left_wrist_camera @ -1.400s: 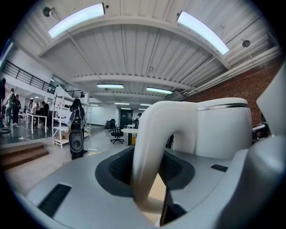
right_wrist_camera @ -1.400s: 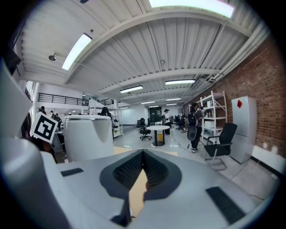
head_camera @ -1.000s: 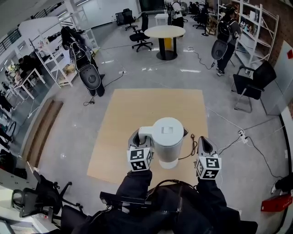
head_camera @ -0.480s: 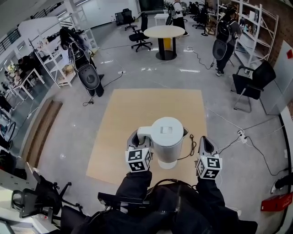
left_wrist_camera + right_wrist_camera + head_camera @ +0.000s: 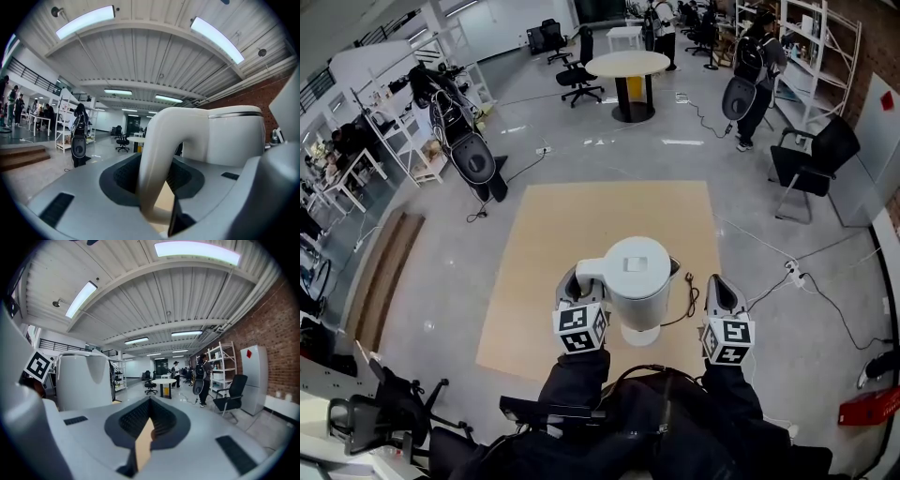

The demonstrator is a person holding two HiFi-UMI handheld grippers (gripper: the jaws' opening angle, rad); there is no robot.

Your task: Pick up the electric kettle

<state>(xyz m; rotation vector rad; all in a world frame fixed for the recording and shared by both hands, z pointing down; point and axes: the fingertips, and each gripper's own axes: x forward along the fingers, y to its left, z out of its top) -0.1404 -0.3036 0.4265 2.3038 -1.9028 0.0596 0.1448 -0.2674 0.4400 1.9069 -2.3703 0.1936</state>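
Note:
The white electric kettle (image 5: 636,281) is over the near part of a light wooden board (image 5: 581,234), and its black cord (image 5: 689,298) trails off to the right. My left gripper (image 5: 574,284) is shut on the kettle's curved handle (image 5: 157,159), which fills the gap between the jaws in the left gripper view (image 5: 155,180); the kettle body (image 5: 229,136) rises just beyond. Whether the kettle rests on its round base (image 5: 639,333) I cannot tell. My right gripper (image 5: 719,291) hangs a little to the right of the kettle, shut and holding nothing (image 5: 149,416). From there the kettle (image 5: 84,380) stands to the left.
A round table (image 5: 628,66) and office chairs stand at the back. A black chair (image 5: 811,155) and shelves are at the right, near a person with a backpack (image 5: 755,61). A black stand (image 5: 473,155) is at the left. Cables (image 5: 797,277) cross the floor at the right.
Only the head view has shifted slightly. Both grippers and the kettle keep their places.

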